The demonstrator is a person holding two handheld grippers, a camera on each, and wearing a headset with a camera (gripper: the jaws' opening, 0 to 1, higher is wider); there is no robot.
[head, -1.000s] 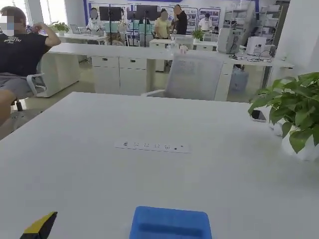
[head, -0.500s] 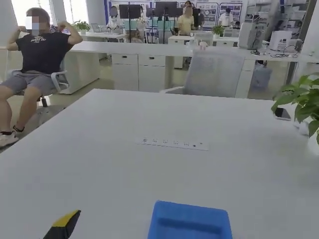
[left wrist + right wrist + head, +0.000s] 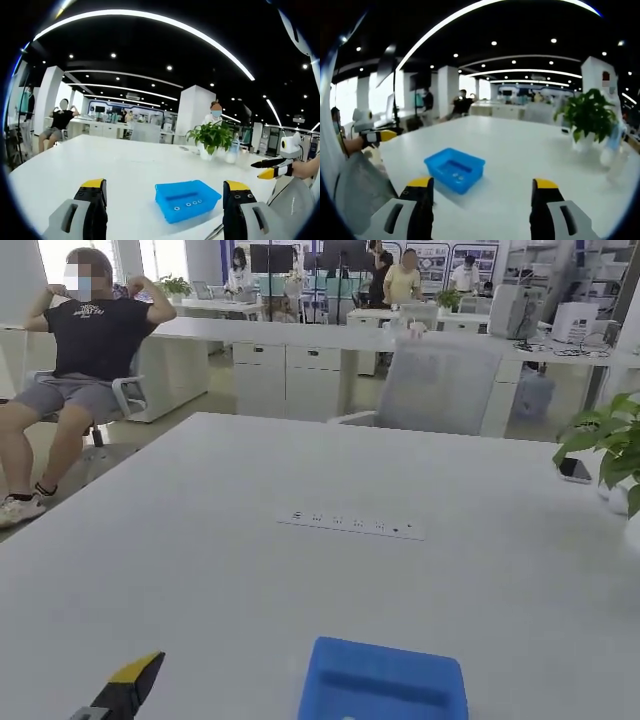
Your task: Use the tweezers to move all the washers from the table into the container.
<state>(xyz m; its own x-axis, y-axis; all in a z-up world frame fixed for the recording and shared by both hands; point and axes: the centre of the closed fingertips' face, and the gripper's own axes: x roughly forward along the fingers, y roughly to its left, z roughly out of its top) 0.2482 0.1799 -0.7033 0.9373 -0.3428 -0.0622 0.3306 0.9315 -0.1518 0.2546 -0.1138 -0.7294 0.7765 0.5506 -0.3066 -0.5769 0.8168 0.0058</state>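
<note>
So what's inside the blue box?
A few small washers lie in a row on the floor of the blue box. Its near wall hides the strip of floor just behind it.

- White table [image 3: 230,570] running from the near edge up to mid-picture
- Blue container [image 3: 383,680] at the near edge, a little right of the middle, open side up, partly cut off below
- Yellow-and-black tip of a gripper [image 3: 128,685] toward the near-left corner, well apart from the container; side and jaw spacing impossible to tell here
- Strip of sockets [image 3: 350,524] set flush near the table's middle
- Dark phone [image 3: 574,470] lying flat near the far-right corner, close to a potted plant [image 3: 610,440] at the right edge
- Grey mesh chair [image 3: 437,380] just behind the far edge
- Seated person [image 3: 85,345] beyond the far-left corner, elbows raised
- Desks and standing people farther back
</note>
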